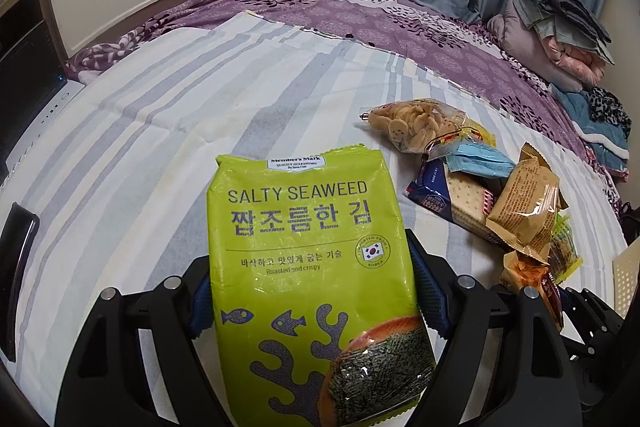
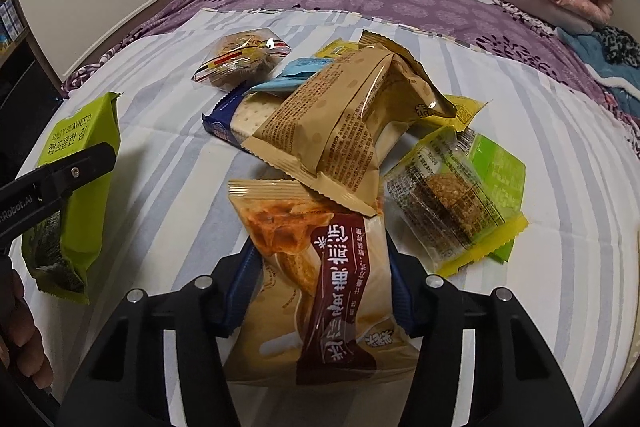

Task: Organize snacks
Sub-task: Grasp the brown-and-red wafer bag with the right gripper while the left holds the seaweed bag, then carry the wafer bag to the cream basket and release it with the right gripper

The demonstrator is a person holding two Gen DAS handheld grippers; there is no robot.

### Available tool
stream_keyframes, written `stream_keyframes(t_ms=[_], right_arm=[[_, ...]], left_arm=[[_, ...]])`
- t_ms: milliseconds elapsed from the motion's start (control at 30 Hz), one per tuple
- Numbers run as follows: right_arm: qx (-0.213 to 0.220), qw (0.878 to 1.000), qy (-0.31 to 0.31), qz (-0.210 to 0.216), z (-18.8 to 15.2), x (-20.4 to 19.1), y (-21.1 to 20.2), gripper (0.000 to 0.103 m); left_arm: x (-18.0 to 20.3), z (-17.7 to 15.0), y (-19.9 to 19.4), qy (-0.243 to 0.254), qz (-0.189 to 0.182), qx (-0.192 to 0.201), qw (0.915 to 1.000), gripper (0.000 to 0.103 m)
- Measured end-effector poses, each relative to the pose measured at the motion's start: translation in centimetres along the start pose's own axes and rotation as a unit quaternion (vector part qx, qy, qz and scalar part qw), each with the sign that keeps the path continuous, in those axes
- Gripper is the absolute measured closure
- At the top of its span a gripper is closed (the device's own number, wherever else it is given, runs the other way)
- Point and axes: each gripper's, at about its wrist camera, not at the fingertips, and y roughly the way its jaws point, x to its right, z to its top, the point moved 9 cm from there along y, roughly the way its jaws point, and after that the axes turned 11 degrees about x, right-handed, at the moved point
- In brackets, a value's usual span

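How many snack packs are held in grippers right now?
2. The green seaweed pack is in the left gripper; the tan biscuit pack is in the right gripper. The rest lie piled on the cloth.

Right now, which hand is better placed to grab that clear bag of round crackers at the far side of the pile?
Neither is free: the left hand-held gripper holds the seaweed pack, the right hand-held gripper a wafer packet. Once emptied, probably the right: it faces the pile, with the cracker bag ahead.
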Motion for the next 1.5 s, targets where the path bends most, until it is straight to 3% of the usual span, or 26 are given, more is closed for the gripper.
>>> stream_keyframes(t_ms=[833,1500], right_arm=[[0.048,0.998,0.009,0.028,0.8,0.0,-5.7,0.047],[0.091,0.995,0.043,0.018,1.1,4.0,-9.3,0.047]], left_arm=[[1.8,0.3,-3.8,0.023,-0.009,0.022,0.9995,0.022],[5.2,0.3,-6.6,0.059,-0.025,0.036,0.9973,0.022]])
